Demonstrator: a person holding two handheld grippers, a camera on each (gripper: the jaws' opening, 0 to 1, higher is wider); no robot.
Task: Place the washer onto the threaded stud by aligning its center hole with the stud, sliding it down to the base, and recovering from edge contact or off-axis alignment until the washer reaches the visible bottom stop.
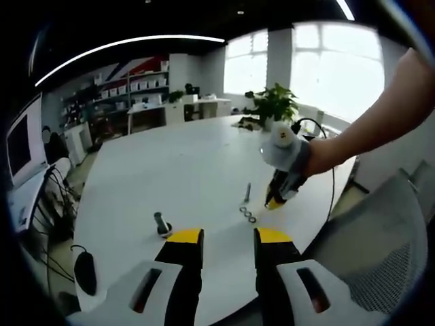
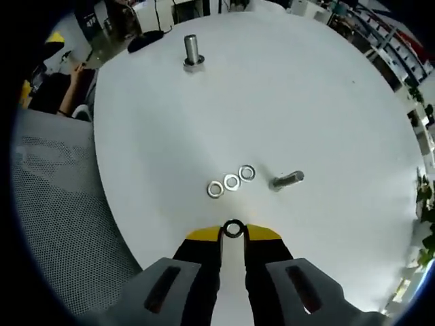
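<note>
The right gripper (image 2: pixel 233 233) pinches a washer (image 2: pixel 233 228) above the table (image 2: pixel 326 95) edge; the stud (image 2: pixel 191 51) stands well apart. The left gripper (image 1: pixel 228 236) is spread.

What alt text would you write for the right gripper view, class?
The right gripper pinches a dark washer above a white round table. Three silver washers lie in a row beside a bolt; an upright stud stands farther off.

Four washers (image 2: pixel 232 182), one upright stud (image 2: pixel 191 51), one loose bolt (image 2: pixel 287 180).
</note>
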